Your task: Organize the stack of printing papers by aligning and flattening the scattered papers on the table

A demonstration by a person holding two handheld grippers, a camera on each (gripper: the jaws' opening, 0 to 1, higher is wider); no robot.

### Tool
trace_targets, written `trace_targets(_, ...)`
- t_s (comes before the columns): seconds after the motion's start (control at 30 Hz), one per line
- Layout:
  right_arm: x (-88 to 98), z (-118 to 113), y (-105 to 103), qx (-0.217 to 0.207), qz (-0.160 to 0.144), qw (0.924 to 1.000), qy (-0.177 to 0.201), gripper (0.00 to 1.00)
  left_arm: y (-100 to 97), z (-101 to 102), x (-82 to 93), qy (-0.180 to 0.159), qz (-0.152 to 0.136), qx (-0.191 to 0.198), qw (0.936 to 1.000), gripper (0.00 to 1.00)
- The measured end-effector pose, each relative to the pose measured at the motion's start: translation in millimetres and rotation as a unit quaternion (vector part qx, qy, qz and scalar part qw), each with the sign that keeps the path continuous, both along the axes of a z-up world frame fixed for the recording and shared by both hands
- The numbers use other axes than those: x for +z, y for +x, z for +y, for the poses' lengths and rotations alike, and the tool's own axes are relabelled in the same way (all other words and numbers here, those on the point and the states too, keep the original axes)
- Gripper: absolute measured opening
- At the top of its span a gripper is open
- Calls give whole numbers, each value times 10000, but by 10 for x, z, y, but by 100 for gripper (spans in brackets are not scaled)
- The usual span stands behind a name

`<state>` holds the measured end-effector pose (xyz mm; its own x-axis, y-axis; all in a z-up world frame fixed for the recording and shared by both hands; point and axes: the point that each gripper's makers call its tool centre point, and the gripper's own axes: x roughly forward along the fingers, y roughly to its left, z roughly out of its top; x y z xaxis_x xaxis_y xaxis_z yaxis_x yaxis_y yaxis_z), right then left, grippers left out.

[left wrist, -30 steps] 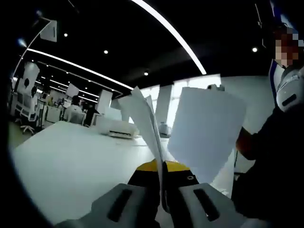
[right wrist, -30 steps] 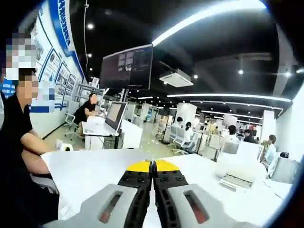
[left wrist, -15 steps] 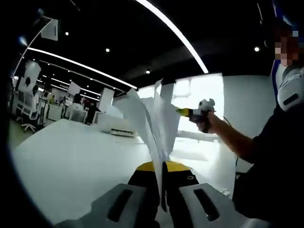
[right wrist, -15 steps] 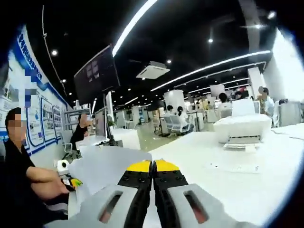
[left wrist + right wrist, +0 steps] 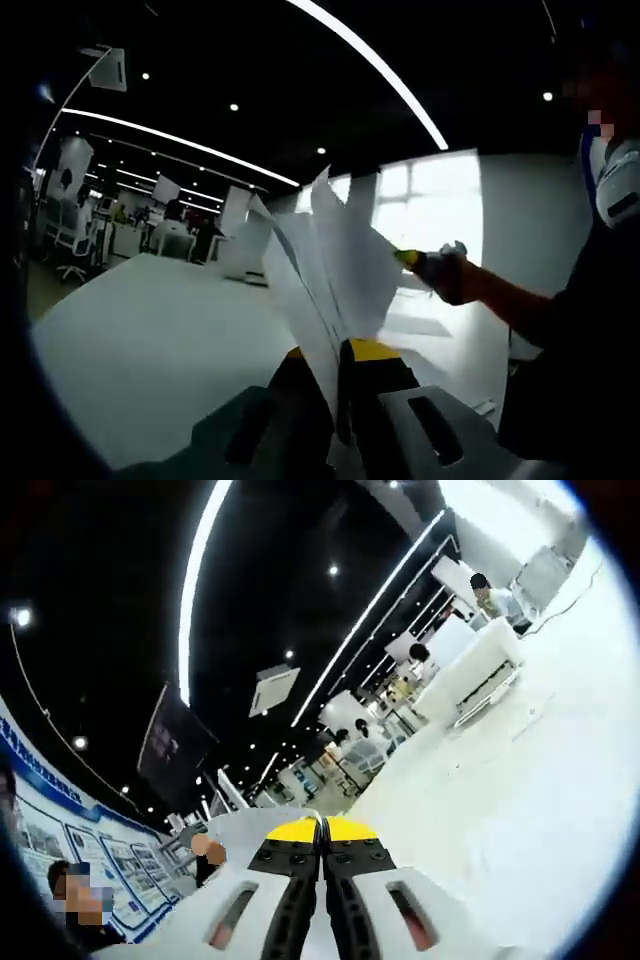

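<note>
Several white printing papers (image 5: 330, 270) stand fanned upward, pinched at their lower edge by my left gripper (image 5: 338, 372), which is shut on them above the white table (image 5: 150, 340). My right gripper (image 5: 420, 264), held in a person's hand, comes in from the right with its yellow tip at the papers' right edge. In the right gripper view my right gripper (image 5: 322, 830) has its jaws shut together; a pale sheet (image 5: 245, 825) lies just behind its tips, and I cannot tell whether any paper is between the jaws.
The white table (image 5: 520, 780) stretches wide on the right. A white printer (image 5: 470, 675) stands at its far side, with people seated beyond. The person's forearm (image 5: 505, 305) and torso fill the right of the left gripper view.
The right gripper view has tilted and rolled sharply up toward the ceiling. The hand with the right gripper has dropped lower along the papers' right edge. The fanned papers lean more to the right.
</note>
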<state>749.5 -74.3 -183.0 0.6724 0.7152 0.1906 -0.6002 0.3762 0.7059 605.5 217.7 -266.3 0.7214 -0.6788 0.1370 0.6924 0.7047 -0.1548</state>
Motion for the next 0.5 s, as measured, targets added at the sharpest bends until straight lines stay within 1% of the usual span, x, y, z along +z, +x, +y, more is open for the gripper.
trace_targets(0.03, 31, 15, -3, 65, 91, 9998, 190, 0, -3, 4, 7, 1, -36, 13, 10000, 6)
trace_targets(0.1, 77, 67, -42, 211, 190, 9987, 431, 0, -5, 12, 19, -26, -67, 23, 10000, 6)
trace_targets(0.13, 108, 81, -54, 298, 283, 9972, 624, 0, -5, 17, 25, -48, -74, 28, 10000, 6)
trace_targets(0.2, 171, 139, -114, 447, 487, 9927, 1009, 0, -5, 24, 32, -80, -82, 27, 9999, 6)
trace_targets(0.23, 192, 158, -146, 633, 675, 9887, 1177, 0, -7, 26, 35, -91, -87, 24, 9999, 6)
trace_targets(0.3, 250, 171, -147, 592, 607, 9890, 1213, 0, -8, 34, 39, -111, -98, 17, 9999, 6)
trace_targets(0.33, 296, 202, -179, 597, 578, 9892, 1209, 0, -10, 36, 42, -120, -103, 15, 9999, 6)
trace_targets(0.37, 334, 230, -193, 583, 502, 9903, 1156, 0, -10, 37, 44, -127, -106, 14, 9999, 6)
trace_targets(0.43, 328, 304, -202, 507, 438, 9930, 975, 0, -7, 37, 45, -134, -104, 9, 9999, 6)
trace_targets(0.5, 233, 330, -110, 321, 551, 9943, 850, 0, -2, 37, 40, -128, -86, 15, 9999, 6)
